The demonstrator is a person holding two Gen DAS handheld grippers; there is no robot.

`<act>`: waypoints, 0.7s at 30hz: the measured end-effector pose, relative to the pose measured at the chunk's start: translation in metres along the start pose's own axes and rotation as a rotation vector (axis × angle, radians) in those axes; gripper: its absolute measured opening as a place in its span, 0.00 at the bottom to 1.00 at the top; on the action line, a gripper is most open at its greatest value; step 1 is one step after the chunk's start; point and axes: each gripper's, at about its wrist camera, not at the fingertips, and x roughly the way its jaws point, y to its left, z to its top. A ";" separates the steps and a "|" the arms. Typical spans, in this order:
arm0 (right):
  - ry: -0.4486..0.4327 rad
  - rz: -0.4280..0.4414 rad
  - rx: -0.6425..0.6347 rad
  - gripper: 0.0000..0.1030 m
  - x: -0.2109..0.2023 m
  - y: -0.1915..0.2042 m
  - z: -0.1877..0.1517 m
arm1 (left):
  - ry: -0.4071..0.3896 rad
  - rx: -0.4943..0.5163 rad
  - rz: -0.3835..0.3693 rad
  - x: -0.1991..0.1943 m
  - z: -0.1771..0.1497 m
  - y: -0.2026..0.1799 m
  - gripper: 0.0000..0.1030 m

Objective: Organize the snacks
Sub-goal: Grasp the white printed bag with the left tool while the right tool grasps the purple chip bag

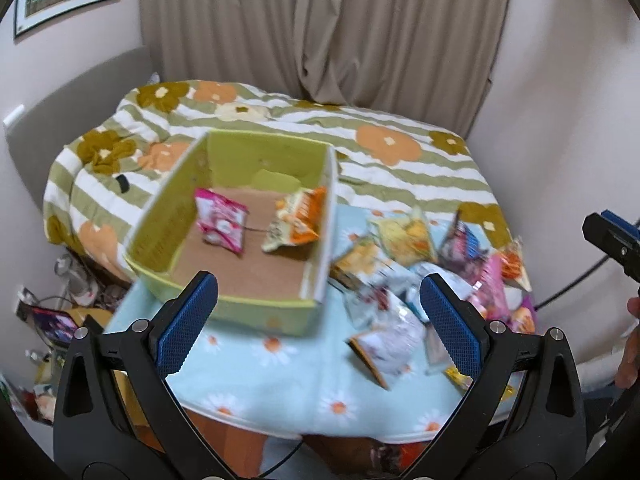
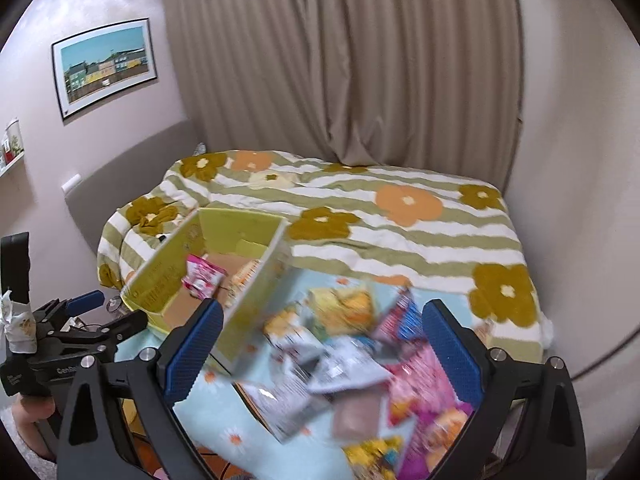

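Two snack packets are already lying inside the green cardboard box (image 1: 240, 216): a pink packet (image 1: 222, 222) and an orange packet (image 1: 298, 218), both on its brown floor. In the left wrist view I am holding my left gripper (image 1: 318, 320) spread wide and empty, above the near wall of the box. The pile of loose snack packets (image 1: 420, 280) is waiting on the light blue daisy cloth (image 1: 280, 368), just beside the box on its right.

In the right wrist view my right gripper (image 2: 322, 346) is also hanging wide and empty, over the same pile (image 2: 360, 360). The packets are overlapping and look slippery, so I am risking to pinch two together or only a thin edge, and one may slide out before the box (image 2: 248, 264). The picture is blurred here.
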 end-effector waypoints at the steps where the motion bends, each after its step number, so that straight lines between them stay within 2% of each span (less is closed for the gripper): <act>1: 0.001 -0.005 0.005 0.96 -0.004 -0.006 -0.004 | 0.003 0.000 -0.007 -0.001 -0.006 -0.007 0.98; 6: 0.027 -0.040 0.042 0.96 -0.024 -0.042 -0.039 | 0.022 0.011 -0.034 0.001 -0.033 -0.040 0.98; 12: 0.060 -0.082 0.064 0.96 -0.025 -0.071 -0.084 | 0.037 0.031 -0.042 0.019 -0.064 -0.067 0.98; 21: 0.122 -0.119 0.136 0.96 0.010 -0.105 -0.134 | 0.094 0.159 -0.037 0.077 -0.085 -0.082 0.98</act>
